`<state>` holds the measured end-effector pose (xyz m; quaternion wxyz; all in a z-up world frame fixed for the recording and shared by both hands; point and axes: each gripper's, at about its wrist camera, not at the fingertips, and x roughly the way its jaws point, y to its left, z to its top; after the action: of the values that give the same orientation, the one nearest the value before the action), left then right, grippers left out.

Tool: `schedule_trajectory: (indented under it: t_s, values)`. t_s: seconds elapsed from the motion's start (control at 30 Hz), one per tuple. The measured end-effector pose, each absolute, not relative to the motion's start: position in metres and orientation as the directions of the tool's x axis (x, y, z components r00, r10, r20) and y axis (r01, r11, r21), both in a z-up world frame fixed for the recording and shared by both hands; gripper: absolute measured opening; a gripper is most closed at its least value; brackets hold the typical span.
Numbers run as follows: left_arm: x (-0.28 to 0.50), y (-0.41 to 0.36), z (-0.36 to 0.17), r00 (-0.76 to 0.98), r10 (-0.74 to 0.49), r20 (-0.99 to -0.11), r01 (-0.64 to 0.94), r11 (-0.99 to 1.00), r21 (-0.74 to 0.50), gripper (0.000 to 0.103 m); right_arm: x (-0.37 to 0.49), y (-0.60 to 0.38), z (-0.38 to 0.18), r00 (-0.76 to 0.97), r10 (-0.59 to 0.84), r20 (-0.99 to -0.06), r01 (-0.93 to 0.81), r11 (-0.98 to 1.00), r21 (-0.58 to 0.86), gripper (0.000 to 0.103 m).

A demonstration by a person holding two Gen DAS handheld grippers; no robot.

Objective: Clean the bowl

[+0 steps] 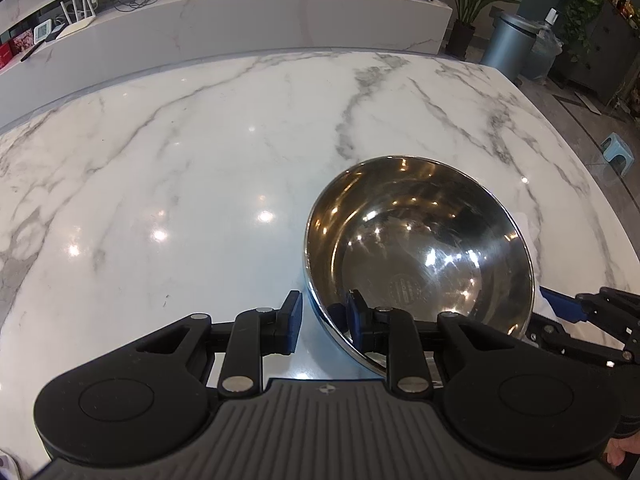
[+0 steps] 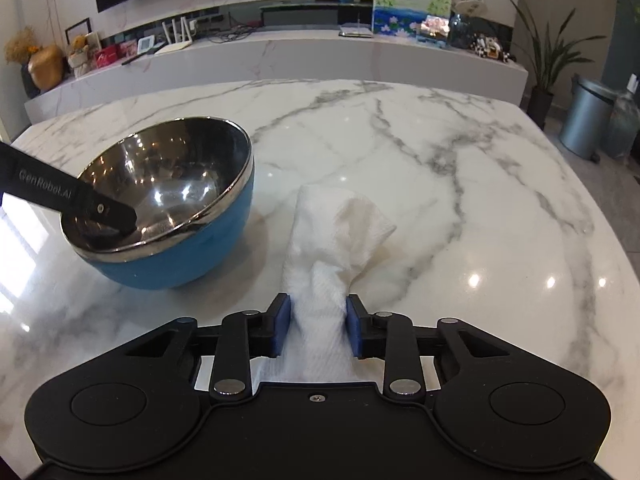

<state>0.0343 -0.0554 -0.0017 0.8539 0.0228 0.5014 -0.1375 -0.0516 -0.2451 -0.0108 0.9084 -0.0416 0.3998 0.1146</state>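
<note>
Left tongs (image 1: 324,312) pinch the near rim of the bowl (image 1: 420,248): one blue pad sits outside the wall, the other inside against the steel lining. Tilted by that grip, the bowl, blue outside and mirror-bright within, touches the marble tabletop (image 1: 180,160) with its base, toward the near right part of the tabletop as the left wrist view shows it. Right tongs (image 2: 318,324) are pressed onto a crumpled white paper towel (image 2: 336,228), bunched between the two blue pads, its loose end lying forward on the tabletop just beside the bowl, not touching it. In the right wrist view a black finger of the left tongs reaches down inside the bowl.
</note>
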Motion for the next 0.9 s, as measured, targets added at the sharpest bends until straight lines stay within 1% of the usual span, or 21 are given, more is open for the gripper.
schedule_trajectory:
  t_s: [0.07,0.47,0.6,0.9]
  values:
    - [0.034,-0.056,-0.002,0.460,-0.209,-0.863,0.260,0.961,-0.095,0.018,-0.051,-0.242,-0.010,0.658,0.171,-0.733,-0.244,0.970,0.007,0.020]
    - [0.031,-0.061,-0.001,0.482,-0.165,-0.860,0.212,0.975,-0.068,0.017,-0.052,-0.223,0.010,0.673,0.210,-0.710,-0.280,0.960,0.018,0.019]
    - [0.030,-0.062,-0.002,0.491,-0.158,-0.857,0.207,0.976,-0.061,0.017,-0.053,-0.217,0.011,0.677,0.204,-0.707,-0.291,0.957,-0.002,0.019]
    - [0.028,-0.060,-0.002,0.494,-0.165,-0.854,0.218,0.974,-0.062,0.017,-0.051,-0.208,-0.003,0.633,0.202,-0.747,-0.332,0.943,-0.026,0.019]
